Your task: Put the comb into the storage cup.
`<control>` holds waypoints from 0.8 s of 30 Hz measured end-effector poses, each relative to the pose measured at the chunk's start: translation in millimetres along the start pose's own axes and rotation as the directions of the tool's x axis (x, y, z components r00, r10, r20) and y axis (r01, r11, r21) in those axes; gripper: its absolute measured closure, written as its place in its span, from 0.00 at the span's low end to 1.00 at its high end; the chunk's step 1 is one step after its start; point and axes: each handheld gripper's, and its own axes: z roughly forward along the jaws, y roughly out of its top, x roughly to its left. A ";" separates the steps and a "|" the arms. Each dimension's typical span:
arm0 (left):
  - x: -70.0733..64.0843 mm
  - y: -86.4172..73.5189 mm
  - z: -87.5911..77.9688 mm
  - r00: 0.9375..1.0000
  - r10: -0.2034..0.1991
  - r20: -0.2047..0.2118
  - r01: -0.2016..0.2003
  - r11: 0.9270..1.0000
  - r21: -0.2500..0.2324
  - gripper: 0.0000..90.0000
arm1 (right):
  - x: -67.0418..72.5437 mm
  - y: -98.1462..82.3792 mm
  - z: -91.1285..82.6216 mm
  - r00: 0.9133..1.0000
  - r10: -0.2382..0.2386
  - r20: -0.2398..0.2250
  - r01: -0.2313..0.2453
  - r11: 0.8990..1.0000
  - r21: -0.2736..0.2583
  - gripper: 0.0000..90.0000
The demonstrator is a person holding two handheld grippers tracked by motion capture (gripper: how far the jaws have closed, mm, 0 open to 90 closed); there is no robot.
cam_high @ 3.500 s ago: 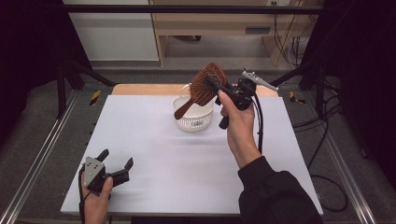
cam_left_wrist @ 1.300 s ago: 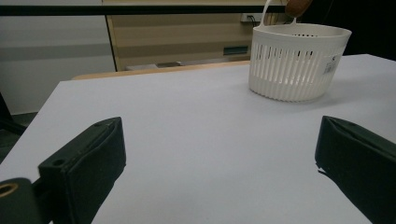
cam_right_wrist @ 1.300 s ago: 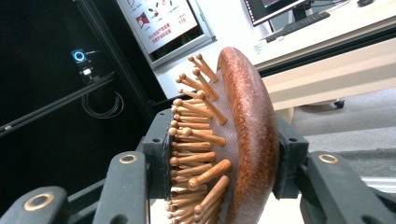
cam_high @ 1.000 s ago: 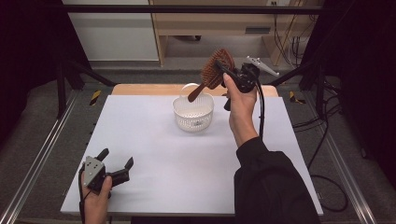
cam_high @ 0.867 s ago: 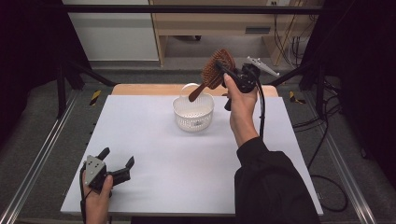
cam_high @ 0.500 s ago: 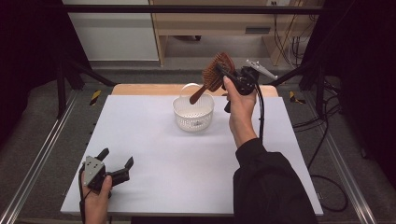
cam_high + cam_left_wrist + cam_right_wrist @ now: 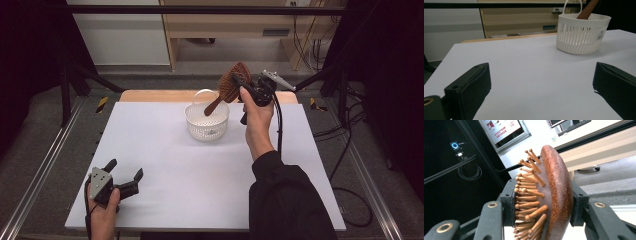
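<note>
The right gripper [image 7: 239, 86] clamps the hairbrush [image 7: 231, 86] head; its handle tip seems inside the basket [image 7: 206, 125]. Lower it straight, then release. The left gripper [image 7: 122, 177] rests open near the table's [image 7: 165, 150] front left corner.

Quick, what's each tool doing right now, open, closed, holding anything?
Left tool: open, empty, low over the white table.
Right tool: closed on the wooden hairbrush, its handle dipping into the white basket.

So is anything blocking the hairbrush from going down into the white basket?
Nothing visible does. The right gripper holds the hairbrush by its head, and the handle tip already dips inside the white basket. The basket's raised handle arches at the far rim, behind the brush.
</note>
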 end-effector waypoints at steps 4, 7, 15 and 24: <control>0.3 0.0 -0.2 1.000 -0.002 0.000 0.002 1.000 -0.002 0.02 | -1.6 -4.6 1.4 1.000 -0.001 0.004 0.001 1.000 0.005 0.57; 0.6 -0.1 -0.2 1.000 -0.004 0.000 0.004 1.000 -0.002 0.02 | -2.1 -6.1 1.9 1.000 0.000 0.008 0.000 1.000 0.006 0.57; 0.1 -0.2 0.0 1.000 -0.003 0.003 0.003 1.000 0.000 0.02 | -2.7 -12.5 5.8 1.000 0.002 0.008 -0.002 1.000 0.013 0.57; -0.2 -0.4 0.2 1.000 -0.005 0.009 0.005 1.000 0.001 0.02 | 0.1 -19.7 11.5 1.000 0.006 0.001 -0.006 1.000 0.025 0.57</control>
